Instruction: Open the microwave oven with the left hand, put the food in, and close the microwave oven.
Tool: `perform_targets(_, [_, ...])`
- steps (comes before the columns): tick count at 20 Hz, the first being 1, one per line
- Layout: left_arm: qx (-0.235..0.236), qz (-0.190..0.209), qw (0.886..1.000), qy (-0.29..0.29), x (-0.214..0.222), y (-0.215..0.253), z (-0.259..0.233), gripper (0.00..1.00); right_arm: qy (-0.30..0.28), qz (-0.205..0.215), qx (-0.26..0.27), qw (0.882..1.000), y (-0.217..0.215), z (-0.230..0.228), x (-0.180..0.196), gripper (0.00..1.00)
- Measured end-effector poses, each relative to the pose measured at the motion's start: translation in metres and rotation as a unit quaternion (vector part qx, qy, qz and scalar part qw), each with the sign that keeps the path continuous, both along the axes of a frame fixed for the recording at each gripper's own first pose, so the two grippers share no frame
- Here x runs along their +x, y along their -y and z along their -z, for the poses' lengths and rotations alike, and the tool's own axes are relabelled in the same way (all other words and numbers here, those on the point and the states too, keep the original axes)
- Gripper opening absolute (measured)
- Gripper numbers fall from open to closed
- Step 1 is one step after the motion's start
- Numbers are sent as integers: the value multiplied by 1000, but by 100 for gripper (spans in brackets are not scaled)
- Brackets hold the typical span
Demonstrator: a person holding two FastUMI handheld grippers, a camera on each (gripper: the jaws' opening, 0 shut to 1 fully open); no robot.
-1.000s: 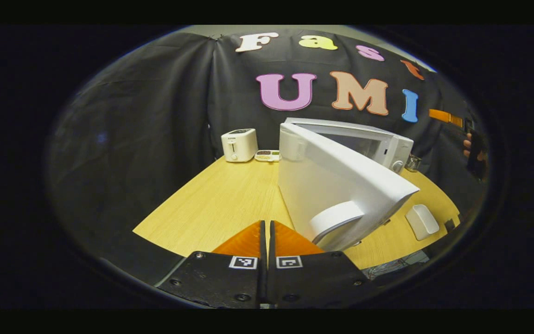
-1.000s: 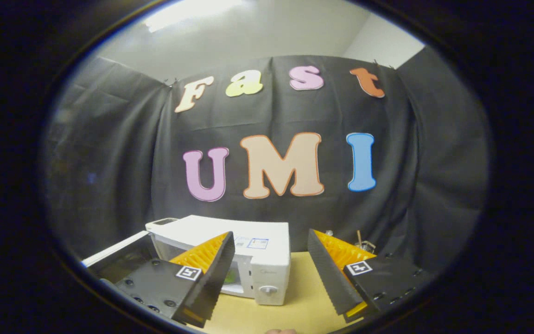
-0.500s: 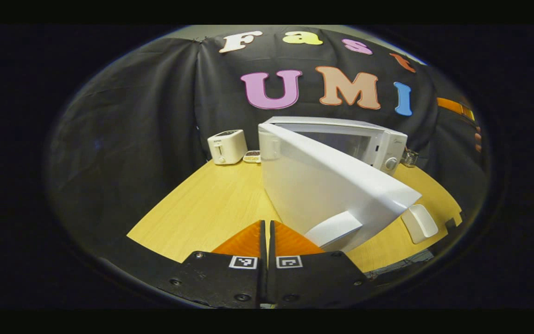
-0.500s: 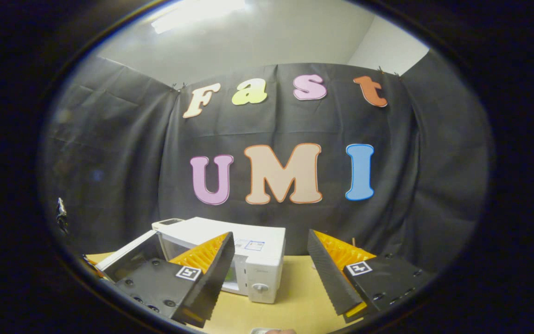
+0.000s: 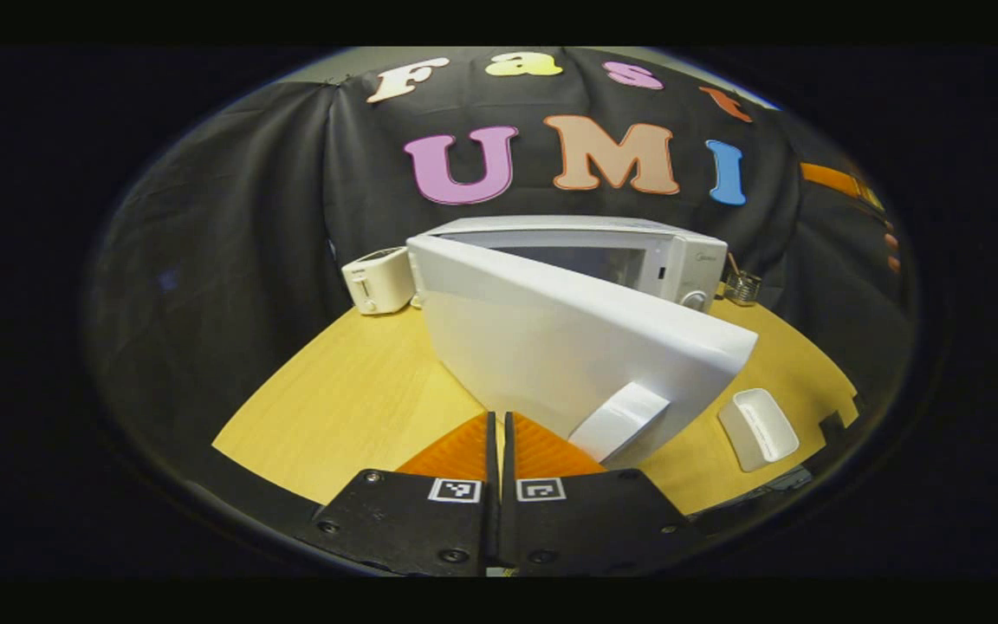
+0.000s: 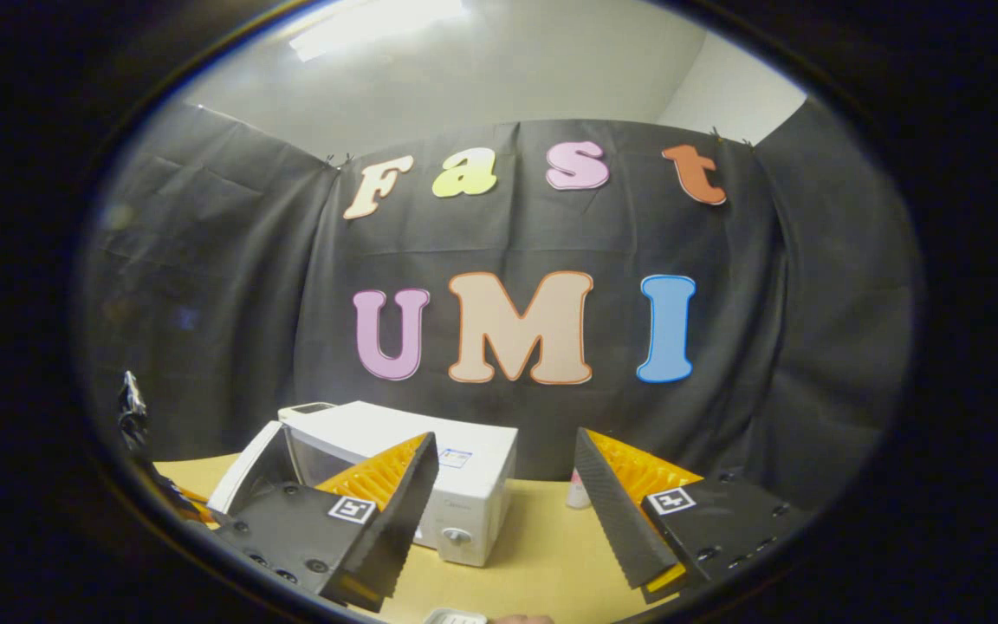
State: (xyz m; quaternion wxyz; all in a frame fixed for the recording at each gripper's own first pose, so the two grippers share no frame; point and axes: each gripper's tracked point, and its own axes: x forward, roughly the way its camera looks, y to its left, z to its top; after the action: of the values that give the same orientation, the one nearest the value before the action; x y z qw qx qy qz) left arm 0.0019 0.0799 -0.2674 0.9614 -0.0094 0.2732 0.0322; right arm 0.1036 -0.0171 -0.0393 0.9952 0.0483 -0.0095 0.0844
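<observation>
Microwave door (image 5: 568, 347) is swung partly open, just ahead and right of the left gripper (image 5: 499, 442), whose fingers are pressed together with nothing between them. Door handle (image 5: 620, 420) sits right beside the right fingertip; door's long edge runs away up-left toward the hinge. Microwave oven (image 6: 412, 468) lies ahead-left of the right gripper (image 6: 508, 503), fingers spread, empty, well apart from it. Left is nearer; my read: push the door from its outer face to close.

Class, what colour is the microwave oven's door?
White; the microwave door shows best in the left gripper view.
</observation>
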Motion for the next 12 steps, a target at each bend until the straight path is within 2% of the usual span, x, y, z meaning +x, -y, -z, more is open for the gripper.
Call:
perform_targets(1, [0, 3, 1000, -2, 5, 8, 0, 0, 0, -1, -3, 1000, 3, 2, -1, 87])
perform_targets(12, [-10, 37, 999, -2, 63, 73, -2, 1, -3, -3, -2, 1000, 31, 9, -11, 87])
